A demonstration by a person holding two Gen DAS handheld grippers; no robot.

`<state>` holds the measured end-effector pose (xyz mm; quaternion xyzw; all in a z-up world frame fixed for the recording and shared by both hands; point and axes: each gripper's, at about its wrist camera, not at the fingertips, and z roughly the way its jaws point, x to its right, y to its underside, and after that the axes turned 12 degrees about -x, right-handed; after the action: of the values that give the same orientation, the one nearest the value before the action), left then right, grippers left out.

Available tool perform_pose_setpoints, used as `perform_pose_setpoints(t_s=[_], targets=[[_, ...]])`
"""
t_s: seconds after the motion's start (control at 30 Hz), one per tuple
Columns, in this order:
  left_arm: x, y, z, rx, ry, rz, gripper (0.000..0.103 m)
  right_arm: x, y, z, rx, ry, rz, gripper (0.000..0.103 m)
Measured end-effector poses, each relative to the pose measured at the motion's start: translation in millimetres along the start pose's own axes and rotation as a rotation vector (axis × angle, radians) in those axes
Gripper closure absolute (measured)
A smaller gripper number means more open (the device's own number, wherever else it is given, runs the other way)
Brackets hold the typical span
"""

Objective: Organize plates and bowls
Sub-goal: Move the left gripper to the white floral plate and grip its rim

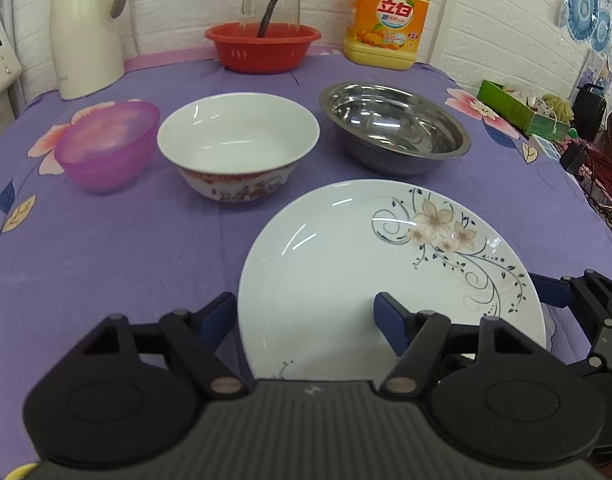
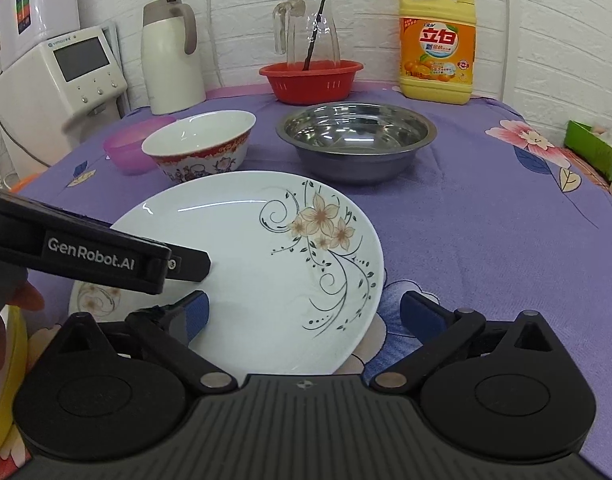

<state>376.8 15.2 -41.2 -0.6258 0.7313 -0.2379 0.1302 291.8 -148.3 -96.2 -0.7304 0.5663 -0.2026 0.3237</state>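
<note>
A white plate with a flower print [image 1: 346, 264] [image 2: 266, 264] lies on the purple cloth near the front. My left gripper [image 1: 302, 322] is open, its fingers straddling the plate's near left rim. My right gripper [image 2: 306, 316] is open, straddling the plate's near right rim. Behind stand a pink plastic bowl [image 1: 106, 144] [image 2: 130, 148], a white ceramic bowl with red pattern [image 1: 238, 144] [image 2: 198, 148] and a steel bowl [image 1: 394, 126] [image 2: 356, 138]. A second flowered plate [image 2: 92, 300] peeks out under the first at its left.
At the back are a red basket [image 1: 262, 46] [image 2: 310, 78] holding a glass jug [image 2: 310, 26], a yellow detergent bottle [image 1: 388, 16] [image 2: 438, 40] and a white thermos [image 1: 84, 32] [image 2: 172, 54]. A green box [image 1: 522, 110] sits at the right edge. A white appliance [image 2: 62, 76] stands left.
</note>
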Motion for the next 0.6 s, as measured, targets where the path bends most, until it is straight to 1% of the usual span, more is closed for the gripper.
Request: perform_pose_setpoints(t_s=[0.13, 0.2, 0.23, 0.27, 0.3, 0.4, 0.5, 0.6], targets=[[5, 0, -1, -0.006, 0.000, 0.008, 0.040, -1, 0, 0, -0.001, -0.011, -0.008, 0.000], [6, -3, -1, -0.013, 0.001, -0.007, 0.042, -8, -1, 2, -0.002, -0.039, -0.031, 0.000], [6, -4, -1, -0.019, 0.003, -0.013, 0.044, -12, -2, 3, -0.007, -0.023, -0.035, 0.000], [5, -4, -3, -0.025, 0.011, -0.021, 0.049, -14, -3, 2, -0.009, -0.016, -0.019, 0.000], [5, -3, -6, -0.022, 0.018, -0.022, 0.049, -13, -3, 1, -0.010, -0.017, -0.014, 0.000], [12, 3, -20, 0.019, 0.012, 0.018, 0.049, -13, 1, -13, 0.006, -0.027, 0.015, 0.000], [14, 8, -35, 0.048, 0.023, 0.024, 0.050, -21, 7, -29, 0.038, -0.005, 0.017, 0.000], [12, 17, -54, 0.079, 0.043, 0.016, 0.050, -26, 9, -46, 0.064, -0.007, 0.026, 0.000]])
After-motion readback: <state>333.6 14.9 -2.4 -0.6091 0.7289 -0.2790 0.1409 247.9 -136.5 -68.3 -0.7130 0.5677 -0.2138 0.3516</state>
